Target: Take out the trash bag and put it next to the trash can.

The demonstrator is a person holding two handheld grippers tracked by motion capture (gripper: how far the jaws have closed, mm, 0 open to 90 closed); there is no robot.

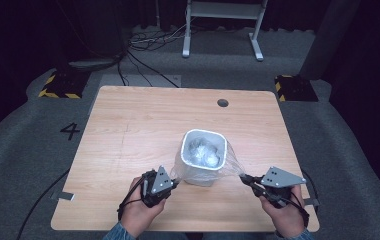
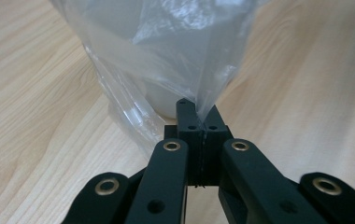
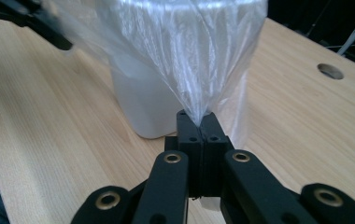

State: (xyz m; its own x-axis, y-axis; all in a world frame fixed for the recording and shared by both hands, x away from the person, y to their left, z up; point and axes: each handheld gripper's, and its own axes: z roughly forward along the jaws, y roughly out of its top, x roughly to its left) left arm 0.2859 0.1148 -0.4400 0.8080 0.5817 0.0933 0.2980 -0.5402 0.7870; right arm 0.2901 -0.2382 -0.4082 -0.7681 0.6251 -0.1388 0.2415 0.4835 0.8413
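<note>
The desk [image 1: 128, 125] carries a white bin [image 1: 203, 159] near its middle, toward your side, lined with a clear plastic bag [image 1: 204, 151] whose edges drape outside the rim. Your left tongs [image 1: 174, 182] are clamped on the bag's edge just left of the bin, and your right tongs [image 1: 244, 177] are clamped on the film stretched out to the right. You seem to be spreading the liner over the rim, so pull both sides evenly and low; the film looks thin and the bin light, and a hard tug on one side could tip or drag it. Keep the pinch in the film only. Nothing on the desk crowds you: the cable hole [image 1: 222, 103] sits well apart near the far edge.
</note>
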